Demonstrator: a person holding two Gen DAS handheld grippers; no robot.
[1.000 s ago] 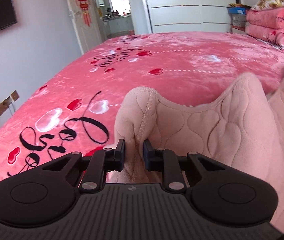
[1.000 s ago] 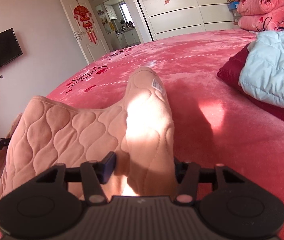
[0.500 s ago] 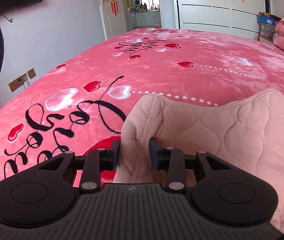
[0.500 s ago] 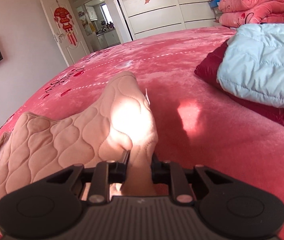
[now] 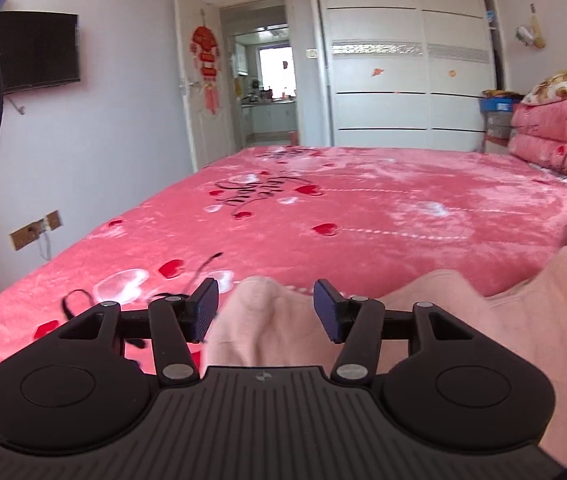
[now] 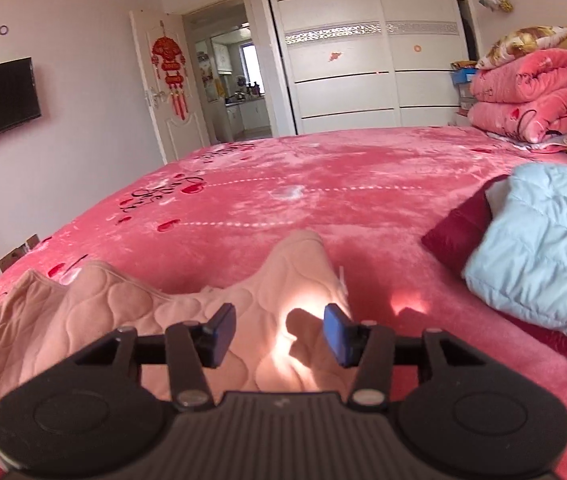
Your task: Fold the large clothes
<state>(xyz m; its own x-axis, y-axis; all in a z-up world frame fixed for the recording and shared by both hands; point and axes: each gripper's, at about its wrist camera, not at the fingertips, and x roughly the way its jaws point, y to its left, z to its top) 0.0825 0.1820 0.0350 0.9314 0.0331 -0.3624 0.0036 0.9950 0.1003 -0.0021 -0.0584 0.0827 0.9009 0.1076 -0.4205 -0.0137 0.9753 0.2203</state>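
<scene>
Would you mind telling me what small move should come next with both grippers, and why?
Probably draw both back. The left gripper and right gripper are open, and the pink garment lies slack on the bed with two corners bunched up, so it looks released and needs a fresh grip.

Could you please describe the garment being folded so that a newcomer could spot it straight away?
Start from the big pink bedspread with red hearts. At its near edge, before both open claws, lies the quilted peach garment. Unlike the puffy light-blue jacket lying atop a maroon item to its right, it is peach with wavy stitching.
</scene>
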